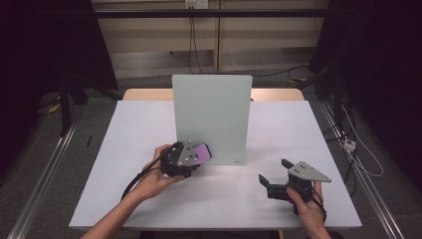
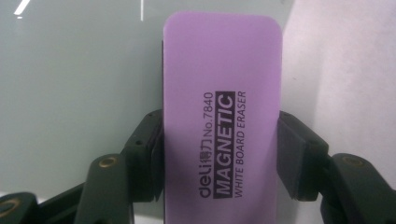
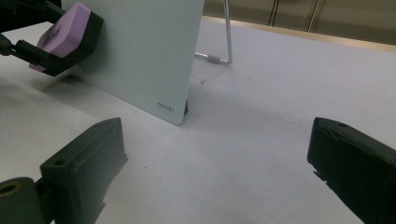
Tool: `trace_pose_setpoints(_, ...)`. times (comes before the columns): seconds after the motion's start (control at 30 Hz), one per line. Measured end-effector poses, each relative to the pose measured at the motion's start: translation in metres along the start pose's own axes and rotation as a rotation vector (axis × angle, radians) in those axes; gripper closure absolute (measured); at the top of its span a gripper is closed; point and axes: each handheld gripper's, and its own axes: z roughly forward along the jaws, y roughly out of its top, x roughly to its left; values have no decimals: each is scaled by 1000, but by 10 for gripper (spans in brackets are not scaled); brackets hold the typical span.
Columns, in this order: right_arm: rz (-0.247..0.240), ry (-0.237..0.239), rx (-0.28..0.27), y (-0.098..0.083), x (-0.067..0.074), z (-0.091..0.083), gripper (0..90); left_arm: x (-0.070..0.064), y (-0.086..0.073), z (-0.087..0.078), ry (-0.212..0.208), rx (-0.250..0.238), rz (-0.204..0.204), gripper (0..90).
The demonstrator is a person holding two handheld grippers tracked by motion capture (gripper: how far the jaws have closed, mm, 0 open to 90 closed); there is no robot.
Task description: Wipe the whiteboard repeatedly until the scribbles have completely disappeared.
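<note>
The glass whiteboard (image 1: 212, 117) stands upright mid-table on a wire stand. At its lower left face, the left gripper (image 1: 185, 158) clamps the purple magnetic eraser (image 2: 222, 116) across its width, long axis running away from the jaws. The right gripper (image 1: 278, 177) rests spread wide and empty, near the board's lower right corner.

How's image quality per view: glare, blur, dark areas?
High view: table evenly lit, surroundings dark. Left gripper view: eraser print sharp; light streaks reflect on the board at top left. Right gripper view: near jaws soft, board logo readable.
</note>
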Motion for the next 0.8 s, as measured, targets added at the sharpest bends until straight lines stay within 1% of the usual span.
trace_pose_setpoints(0.07,1,0,0,0,0,-1,39,-4,1,3,0,3,-1,412)
trace_pose_setpoints(0.1,1,0,-1,0,0,-1,39,-4,1,4,-6,8,8,412)
trace_pose_setpoints(0.13,1,0,-1,0,0,-1,39,-5,1,6,-22,7,5,412)
trace_pose_setpoints(0.2,1,-1,-1,0,0,0,39,-8,2,8,-23,16,20,412)
trace_pose_setpoints(0.27,1,0,-1,0,0,0,39,-7,2,9,-26,14,23,412)
trace_pose_setpoints(0.33,1,-1,0,0,0,-1,39,-6,1,8,-36,14,14,412)
trace_pose_setpoints(0.4,2,-2,-1,0,0,-1,39,-4,1,7,-35,5,-2,412)
trace_pose_setpoints(0.5,5,-7,-2,0,0,-2,39,0,1,2,-16,-15,-17,412)
trace_pose_setpoints(0.6,1,-7,-1,0,0,-2,39,9,0,-8,11,-42,-40,412)
trace_pose_setpoints(0.63,4,-7,-2,0,0,-2,39,12,-1,-11,18,-55,-55,412)
trace_pose_setpoints(0.67,4,-8,-1,0,0,-2,39,16,-2,-15,26,-55,-64,412)
trace_pose_setpoints(0.73,1,-7,0,-1,0,-2,39,22,-2,-22,49,-78,-84,412)
trace_pose_setpoints(0.8,-1,-6,0,0,0,-2,39,27,-2,-27,66,-96,-97,412)
